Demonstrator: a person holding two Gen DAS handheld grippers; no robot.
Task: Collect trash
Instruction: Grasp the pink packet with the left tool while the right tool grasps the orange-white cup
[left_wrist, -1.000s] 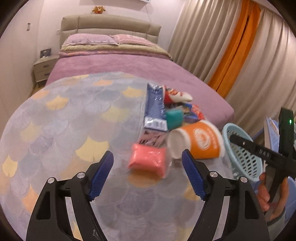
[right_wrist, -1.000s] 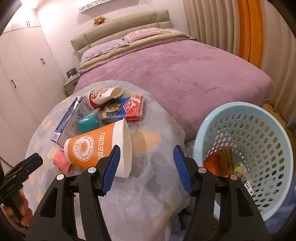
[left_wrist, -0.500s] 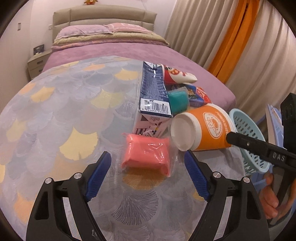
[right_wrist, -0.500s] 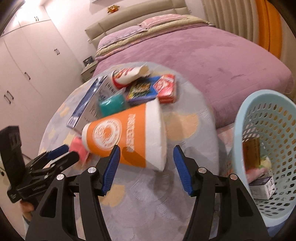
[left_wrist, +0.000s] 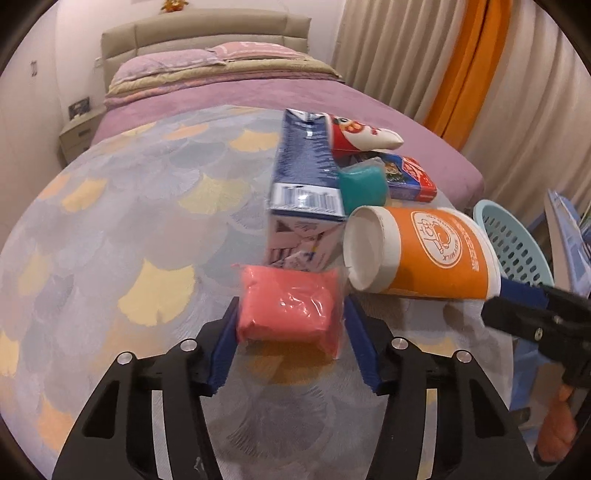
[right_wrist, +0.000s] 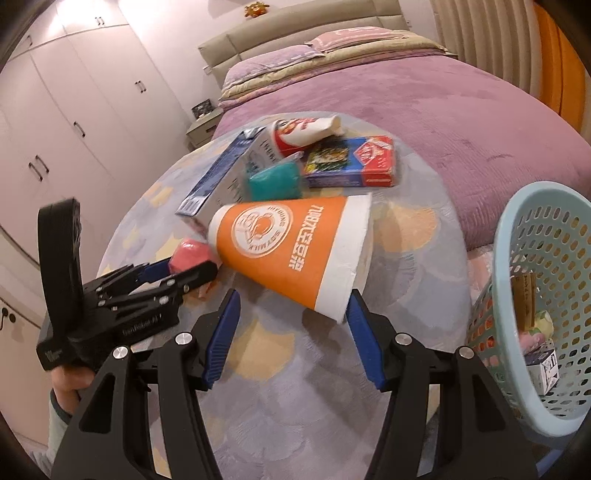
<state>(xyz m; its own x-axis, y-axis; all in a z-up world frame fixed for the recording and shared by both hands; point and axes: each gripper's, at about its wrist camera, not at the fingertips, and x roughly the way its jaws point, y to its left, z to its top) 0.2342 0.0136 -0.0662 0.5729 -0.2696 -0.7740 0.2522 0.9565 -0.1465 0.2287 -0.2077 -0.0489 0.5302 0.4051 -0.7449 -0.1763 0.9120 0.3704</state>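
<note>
Left wrist, gripper: left gripper pads closed against both sides of the pink packet, low over the table.
Left wrist, room: purple bed behind, orange curtain right.
Right wrist, gripper: right gripper wide apart, orange cup lying at its tips, not clamped.
Right wrist, surroundings: blue basket right of the table; white wardrobe left.

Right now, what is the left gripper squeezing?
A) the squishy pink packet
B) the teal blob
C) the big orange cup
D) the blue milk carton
A: in the left wrist view the left gripper has both blue pads pressed against the sides of the pink packet.
</note>
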